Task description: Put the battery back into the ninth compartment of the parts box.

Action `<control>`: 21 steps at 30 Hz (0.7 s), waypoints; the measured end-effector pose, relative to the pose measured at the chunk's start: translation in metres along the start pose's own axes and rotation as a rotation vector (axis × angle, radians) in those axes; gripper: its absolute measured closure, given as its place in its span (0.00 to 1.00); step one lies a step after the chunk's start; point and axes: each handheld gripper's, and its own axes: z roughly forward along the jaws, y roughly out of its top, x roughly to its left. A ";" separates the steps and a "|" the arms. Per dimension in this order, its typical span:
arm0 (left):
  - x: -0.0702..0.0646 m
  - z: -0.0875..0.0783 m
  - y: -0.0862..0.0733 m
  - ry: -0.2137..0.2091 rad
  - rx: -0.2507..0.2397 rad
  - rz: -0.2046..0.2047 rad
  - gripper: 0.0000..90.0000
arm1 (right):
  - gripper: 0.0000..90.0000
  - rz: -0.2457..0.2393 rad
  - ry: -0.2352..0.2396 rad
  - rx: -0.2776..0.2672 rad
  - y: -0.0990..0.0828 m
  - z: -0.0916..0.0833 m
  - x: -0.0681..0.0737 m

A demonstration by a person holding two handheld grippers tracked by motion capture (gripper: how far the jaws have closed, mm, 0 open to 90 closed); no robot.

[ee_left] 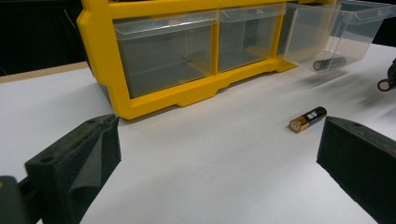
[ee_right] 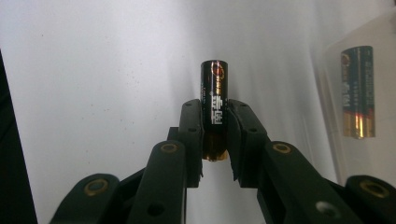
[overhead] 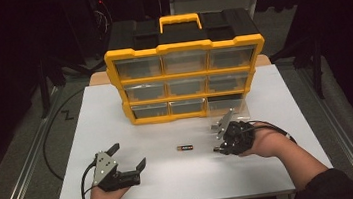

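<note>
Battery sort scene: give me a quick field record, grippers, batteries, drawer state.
right gripper: shut on a battery, held lengthwise between the pads
left gripper: open, holding nothing, low over the table
loose battery: lying flat on the table between the two grippers
organizer: yellow frame, clear drawers in three rows
pulled drawer: bottom row, drawn out, one battery inside
other drawers: pushed in

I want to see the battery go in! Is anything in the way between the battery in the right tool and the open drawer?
Nothing visible. The right tool pinches a battery, and the pulled-out clear drawer sits right next to it with its top open. One battery already lies inside, with room left.
</note>
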 end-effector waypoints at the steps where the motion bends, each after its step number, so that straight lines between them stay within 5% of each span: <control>1: 0.000 0.000 0.000 0.001 0.000 0.000 0.00 | 0.88 0.003 0.002 -0.001 0.000 -0.001 0.000; 21: 0.001 -0.001 0.000 0.000 -0.010 -0.005 0.00 | 0.88 -0.014 -0.016 0.008 0.005 -0.024 -0.010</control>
